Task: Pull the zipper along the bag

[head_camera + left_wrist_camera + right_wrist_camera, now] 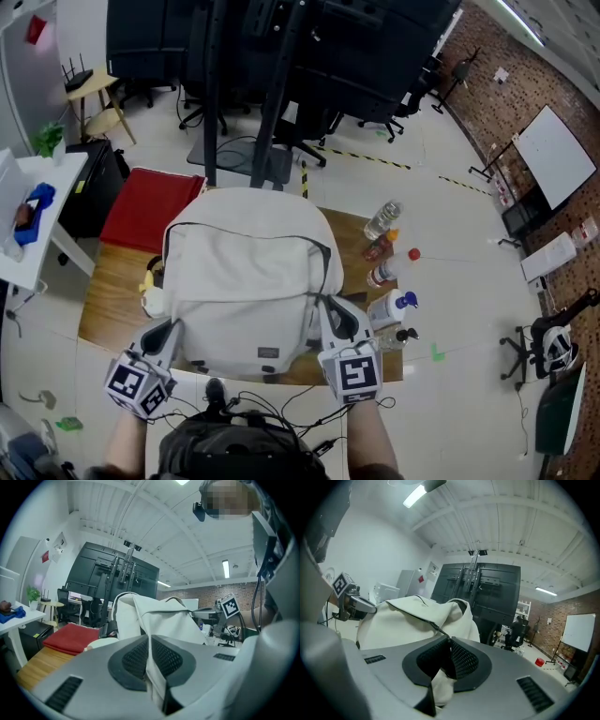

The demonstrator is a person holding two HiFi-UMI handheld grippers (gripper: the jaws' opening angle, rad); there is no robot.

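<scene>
Left gripper (150, 641): fingers (133, 660) nearly together, pinched on a fold of pale cloth of the bag (248, 281). The cloth fills the gap between the pads and runs on past the tips.

Right gripper (449, 641): fingers (465, 660) likewise almost closed, clamped on the end of the zipper (435, 626). A tuft of pale cloth hangs out below the pads. From these fingertips the zipper's dark line runs away and to the left, up along the bag's top edge.

Bag stands directly ahead of both pairs of fingers. Left fingers are at its near left corner, right fingers at its near right side.

Bag rests on a wooden surface (108, 291). To the right of the right fingers and beyond them is a cluster of bottles (382, 222). Beyond the left fingers, past the far left of the bag, is a red mat (150, 208). A small yellow item (147, 279) lies just left of the bag; I cannot tell what it is.
</scene>
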